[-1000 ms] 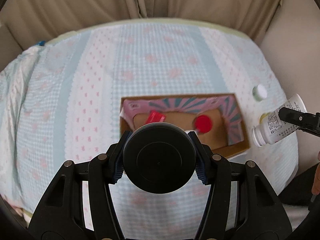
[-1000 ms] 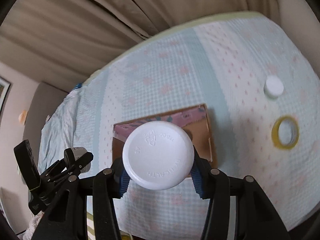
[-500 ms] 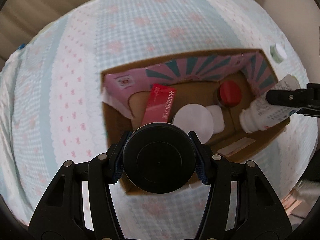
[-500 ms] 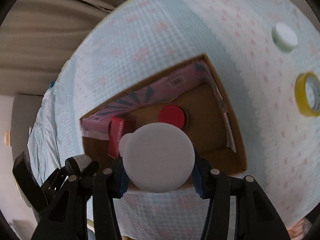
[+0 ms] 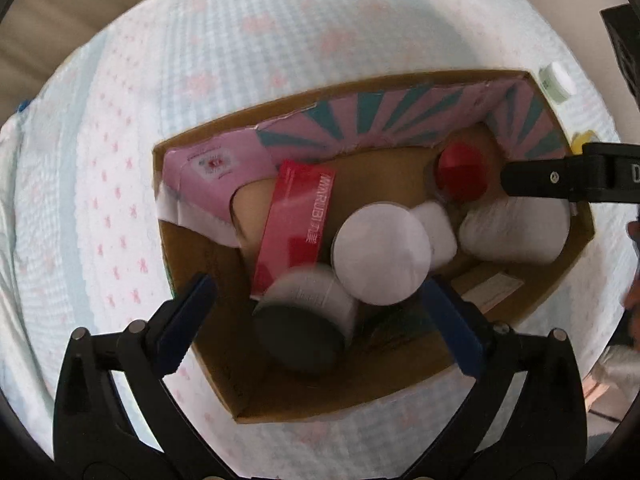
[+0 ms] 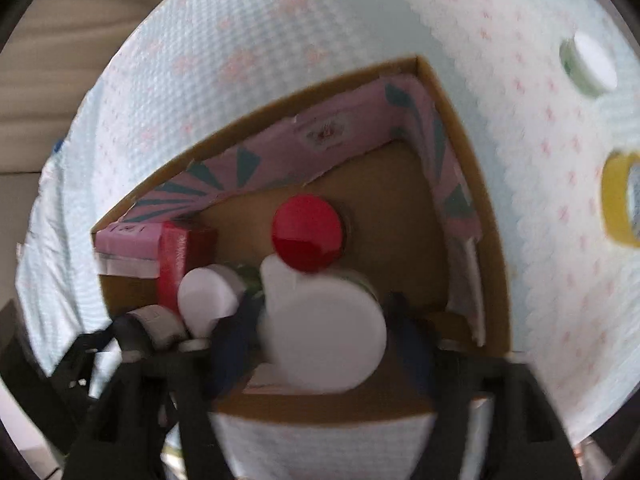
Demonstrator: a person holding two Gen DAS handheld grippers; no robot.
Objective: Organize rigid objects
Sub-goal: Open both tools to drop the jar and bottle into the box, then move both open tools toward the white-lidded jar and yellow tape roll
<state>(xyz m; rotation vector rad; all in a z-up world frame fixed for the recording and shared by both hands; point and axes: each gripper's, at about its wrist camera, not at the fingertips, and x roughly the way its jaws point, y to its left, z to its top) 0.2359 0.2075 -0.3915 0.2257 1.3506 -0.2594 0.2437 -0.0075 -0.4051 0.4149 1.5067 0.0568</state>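
A cardboard box (image 5: 360,91) with pink lining sits on the checked cloth. My left gripper (image 5: 320,320) hovers over its near side, jaws opening, and the black-lidded jar (image 5: 296,334) lies loose between the pads, touching neither. My right gripper (image 6: 322,340) is blurred, jaws opening too; the white bottle (image 6: 324,336) sits free between them and rests at the box's right end (image 5: 516,228). The box (image 6: 484,208) also holds a red carton (image 5: 296,224), a white-capped jar (image 5: 380,252) and a red-capped jar (image 5: 460,176).
On the cloth right of the box stand a small white-lidded jar (image 6: 592,64) and a yellow tape roll (image 6: 620,200). Beige curtains hang beyond the far edge. The right gripper's finger (image 5: 560,178) reaches over the box's right end.
Both grippers came down over the box and spread their jaws. The black-lidded jar and the white bottle left the pads and now lie in the box.
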